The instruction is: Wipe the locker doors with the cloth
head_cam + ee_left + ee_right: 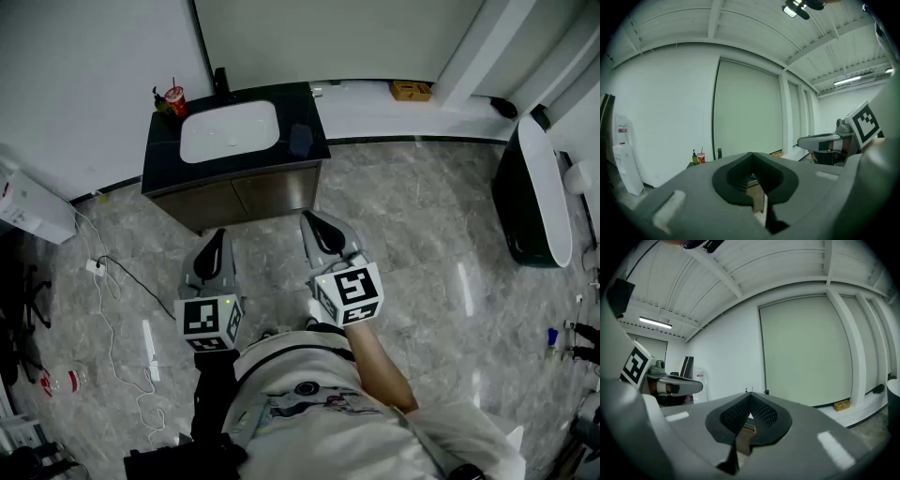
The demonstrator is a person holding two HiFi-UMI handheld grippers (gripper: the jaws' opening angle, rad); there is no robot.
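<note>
Left hand-held gripper (pixel 217 236) and right hand-held gripper (pixel 315 221) held side by side at waist, apart, near level; both with jaws closed tip to tip, nothing between them. Brown cabinet doors (pixel 248 199) under white sink basin (pixel 230 131) just ahead of both, untouched. Red cup (pixel 174 98) behind-left of basin. Grey marble floor (pixel 422 234); white cable (pixel 108 309) at left
</note>
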